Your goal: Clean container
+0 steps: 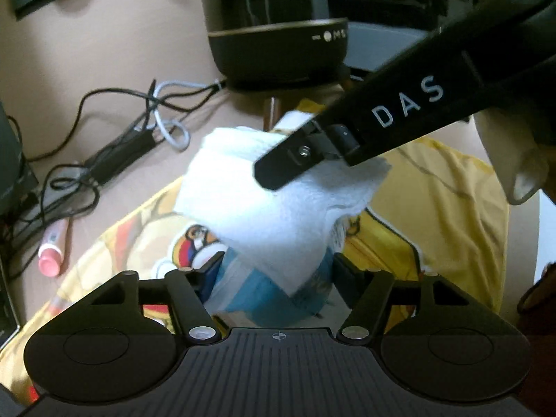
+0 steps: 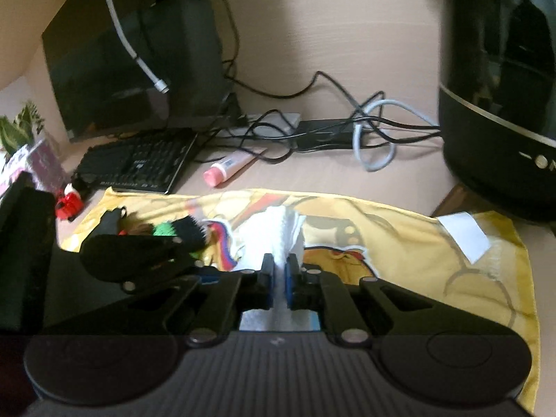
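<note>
The container (image 1: 271, 288), pale with blue and white marking, sits between the fingers of the left gripper (image 1: 274, 274), low over a yellow printed cloth (image 1: 444, 208). It is mostly hidden by a folded white paper towel (image 1: 264, 194); the left gripper's fingers appear to press on its sides, though the view there is poor. The right gripper (image 2: 278, 278) is pinched tight on that paper towel (image 2: 278, 232), and its black finger (image 1: 288, 163) reaches in from the upper right. The cloth lies on a beige surface (image 2: 340, 41). Behind it are tangled cables (image 2: 347, 128), a pink tube (image 2: 226, 166), a black keyboard (image 2: 139, 163) and a round black appliance (image 2: 500, 97).
</note>
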`<state>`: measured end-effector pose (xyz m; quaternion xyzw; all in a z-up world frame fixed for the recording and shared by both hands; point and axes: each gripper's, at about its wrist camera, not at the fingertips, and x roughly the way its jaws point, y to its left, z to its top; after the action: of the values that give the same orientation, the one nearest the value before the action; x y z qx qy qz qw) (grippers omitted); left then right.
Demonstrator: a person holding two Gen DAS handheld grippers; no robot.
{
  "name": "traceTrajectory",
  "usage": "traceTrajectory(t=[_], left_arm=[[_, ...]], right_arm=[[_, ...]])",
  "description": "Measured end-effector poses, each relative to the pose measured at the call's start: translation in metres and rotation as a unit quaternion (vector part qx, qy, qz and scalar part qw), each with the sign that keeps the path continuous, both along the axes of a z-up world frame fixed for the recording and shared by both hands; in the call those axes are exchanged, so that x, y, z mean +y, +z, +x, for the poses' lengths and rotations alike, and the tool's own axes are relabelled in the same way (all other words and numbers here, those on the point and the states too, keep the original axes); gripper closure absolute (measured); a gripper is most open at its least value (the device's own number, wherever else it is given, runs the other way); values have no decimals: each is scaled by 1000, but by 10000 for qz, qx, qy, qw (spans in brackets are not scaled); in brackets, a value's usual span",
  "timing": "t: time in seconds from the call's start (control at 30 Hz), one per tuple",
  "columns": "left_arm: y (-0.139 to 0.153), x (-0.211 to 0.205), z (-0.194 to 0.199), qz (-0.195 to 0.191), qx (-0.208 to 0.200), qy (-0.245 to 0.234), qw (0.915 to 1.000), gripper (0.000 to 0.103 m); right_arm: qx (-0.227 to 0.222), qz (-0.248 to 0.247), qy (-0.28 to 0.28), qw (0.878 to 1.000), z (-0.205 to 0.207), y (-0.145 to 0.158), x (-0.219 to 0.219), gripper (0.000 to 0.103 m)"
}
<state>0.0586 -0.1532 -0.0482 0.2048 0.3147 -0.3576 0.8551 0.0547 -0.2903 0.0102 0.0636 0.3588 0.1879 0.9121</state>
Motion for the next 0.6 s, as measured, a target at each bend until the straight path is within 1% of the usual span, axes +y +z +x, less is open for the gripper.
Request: traceTrajectory(t=[0.03,0.07,0.13,0.23,0.3,0.37,0.43,0.5,0.53,0.57,0.6], left_arm=[[1,1,1,-8,-37,17,10000,37],[3,1,3,9,-114,43,9999,41],[8,1,8,122,-429,152,9989,41],[17,1,13,391,-942,334,9942,43],[17,-1,16,569,-1080,283,9921,43],[13,-3,14,707,-1039,112,9920,41],[9,0,12,765,-832,-26,9936,38],[9,7,12,693,-494,-76,9963,29],[8,10,12,643,-325,-95,9974,16],[9,13,11,571,-186,-102,9981,10],[9,16,11,477,-37,-77,9988,10]], right_arm=[[1,62,-70,10000,1,1,-3,97],[3,124,-139,9998,3,2,-6,97],[-151,158,-324,9992,6,8,-11,97],[-329,32,-526,9981,13,15,-14,97],[-225,21,-524,9984,18,12,-17,97],[33,106,-452,9989,18,2,-21,97],[264,213,-387,9987,17,-6,-24,97],[468,341,-331,9978,13,-14,-27,96],[570,405,-303,9971,11,-18,-28,96],[623,397,-290,9968,8,-19,-28,96],[669,356,-243,9968,7,-20,-29,96]])
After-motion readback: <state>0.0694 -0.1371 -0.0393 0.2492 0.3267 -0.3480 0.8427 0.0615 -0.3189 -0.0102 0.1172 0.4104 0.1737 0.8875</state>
